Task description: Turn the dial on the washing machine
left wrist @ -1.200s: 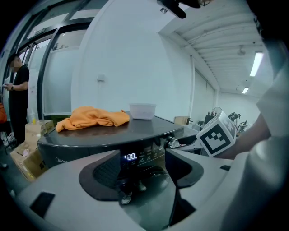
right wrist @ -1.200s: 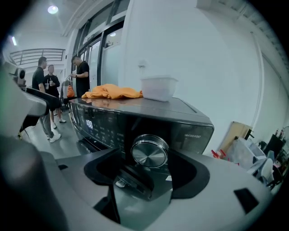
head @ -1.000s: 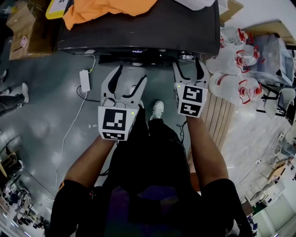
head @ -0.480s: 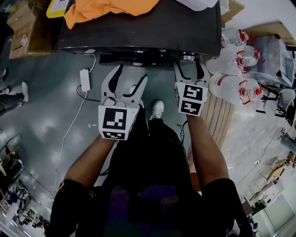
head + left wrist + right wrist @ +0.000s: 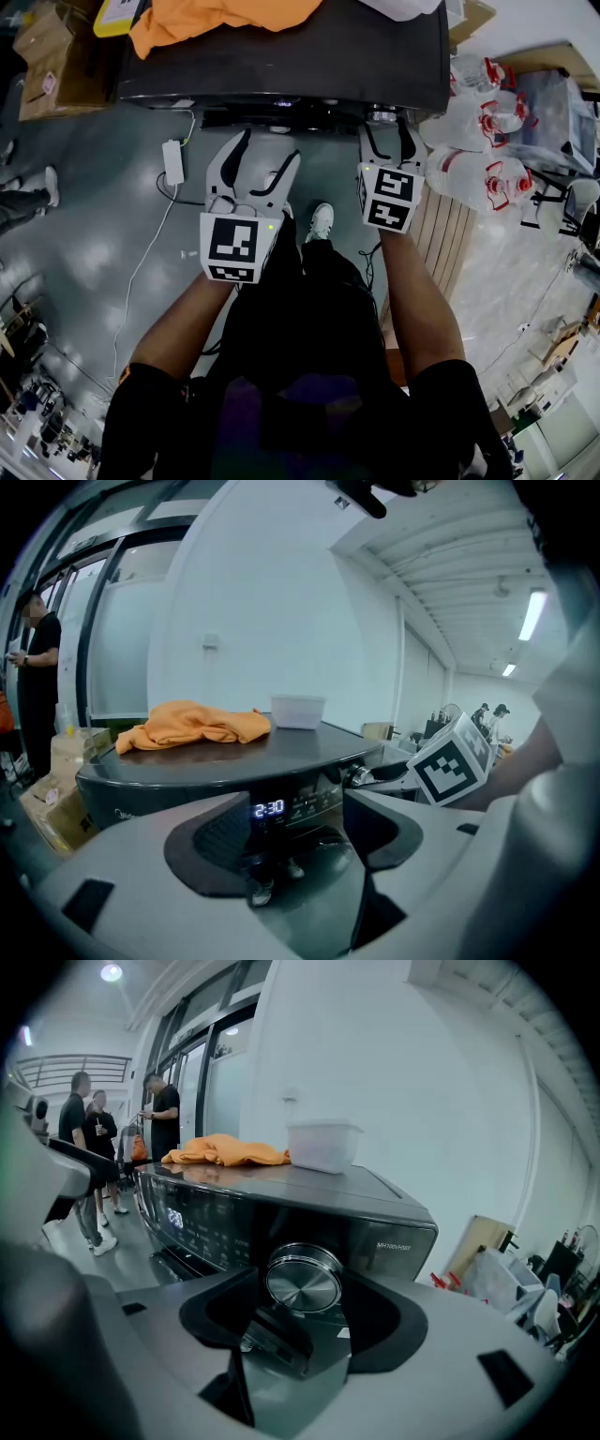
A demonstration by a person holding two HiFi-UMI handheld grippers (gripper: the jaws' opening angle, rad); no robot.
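The dark washing machine (image 5: pixel 281 56) fills the top of the head view. Its round silver dial (image 5: pixel 303 1281) sits on the right end of the front panel, and the head view shows the dial (image 5: pixel 380 116) under the lid edge. My right gripper (image 5: pixel 385 131) reaches up to it. In the right gripper view the dial lies between the two black pads (image 5: pixel 225 1312) of my right gripper (image 5: pixel 303 1299). The jaws are closing around it, with thin gaps still showing at the sides. My left gripper (image 5: pixel 267 150) hangs open and empty, facing the lit display (image 5: pixel 269 809).
An orange cloth (image 5: pixel 216 19) and a white tub (image 5: pixel 297 711) lie on the lid. Large water jugs (image 5: pixel 478 141) stand to the right. A power strip (image 5: pixel 172 161) with its cable lies on the floor at left, with cardboard boxes (image 5: pixel 47 66) beyond. People (image 5: pixel 164 1119) stand further left.
My right gripper has edged slightly toward the machine's dial, and its jaws look a little narrower. The left gripper has not moved.
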